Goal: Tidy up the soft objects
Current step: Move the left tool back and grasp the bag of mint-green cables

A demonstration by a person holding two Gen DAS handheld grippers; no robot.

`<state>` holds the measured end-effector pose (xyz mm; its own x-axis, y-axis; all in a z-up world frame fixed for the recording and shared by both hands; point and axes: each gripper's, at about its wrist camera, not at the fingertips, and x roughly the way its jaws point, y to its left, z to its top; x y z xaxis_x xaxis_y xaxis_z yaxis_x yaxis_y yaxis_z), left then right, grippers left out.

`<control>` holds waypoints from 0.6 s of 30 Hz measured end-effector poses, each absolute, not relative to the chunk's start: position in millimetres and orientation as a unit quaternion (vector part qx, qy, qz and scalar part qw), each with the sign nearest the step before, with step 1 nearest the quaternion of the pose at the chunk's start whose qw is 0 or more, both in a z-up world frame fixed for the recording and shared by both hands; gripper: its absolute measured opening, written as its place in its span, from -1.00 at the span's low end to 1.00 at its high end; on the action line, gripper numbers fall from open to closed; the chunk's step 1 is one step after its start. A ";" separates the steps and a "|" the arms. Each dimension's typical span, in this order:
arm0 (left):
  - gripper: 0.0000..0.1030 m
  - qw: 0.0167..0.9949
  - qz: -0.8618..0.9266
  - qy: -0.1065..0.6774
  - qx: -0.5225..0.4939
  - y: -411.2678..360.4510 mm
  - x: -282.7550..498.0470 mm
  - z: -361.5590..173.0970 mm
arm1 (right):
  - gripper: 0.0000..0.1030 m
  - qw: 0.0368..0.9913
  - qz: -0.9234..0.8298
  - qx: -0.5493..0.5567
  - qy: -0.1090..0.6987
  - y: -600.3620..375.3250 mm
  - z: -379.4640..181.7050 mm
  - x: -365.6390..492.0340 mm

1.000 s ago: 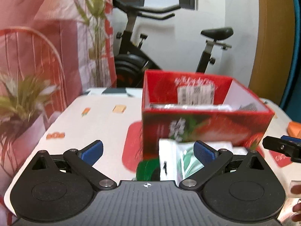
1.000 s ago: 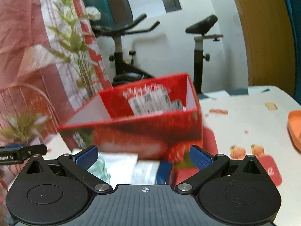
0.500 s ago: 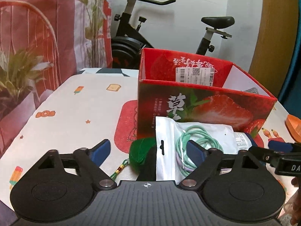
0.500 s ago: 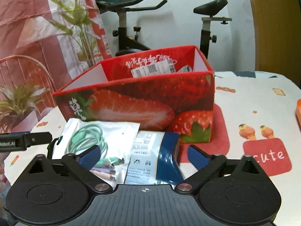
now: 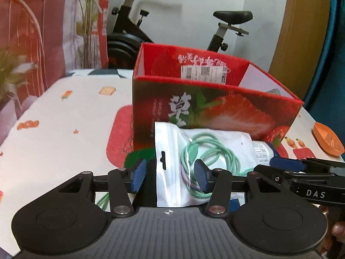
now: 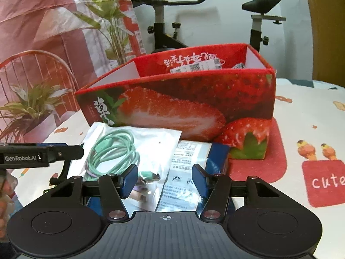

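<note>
Left gripper [image 5: 169, 177] closing, jaws astride clear plastic bag of mint-green cable [image 5: 200, 159], not yet pinching, right gripper [image 6: 165, 178] closing over blue-edged printed packet [image 6: 189, 168], lower centre, red strawberry cardboard box [image 6: 194, 99] behind on patterned counter [image 5: 64, 129].

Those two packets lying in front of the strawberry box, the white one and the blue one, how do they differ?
The white packet is see-through and shows a coiled mint-green cable; the blue packet carries printed text, its contents hidden. The white packet lies on top, overlapping the blue packet's left edge. Both lie flat on the table before the strawberry box.
</note>
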<state>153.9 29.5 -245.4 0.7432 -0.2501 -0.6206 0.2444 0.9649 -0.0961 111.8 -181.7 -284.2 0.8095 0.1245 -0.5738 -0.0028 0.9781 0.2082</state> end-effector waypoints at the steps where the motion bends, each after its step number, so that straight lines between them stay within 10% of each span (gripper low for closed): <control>1: 0.01 0.932 -0.133 0.337 -0.006 30.1 155.1 -247.7 | 0.02 0.945 0.035 0.100 0.308 -182.2 -285.7 112.3; 18: -0.21 0.928 -0.150 0.340 -0.020 29.3 181.4 -242.8 | 0.07 0.943 0.048 0.099 0.313 -181.2 -294.6 117.8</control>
<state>181.4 29.3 -242.8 0.7245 -0.2918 -0.6245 0.2647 0.9543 -0.1387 117.8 -181.2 -294.6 0.7995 0.1519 -0.5811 -0.0281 0.9759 0.2164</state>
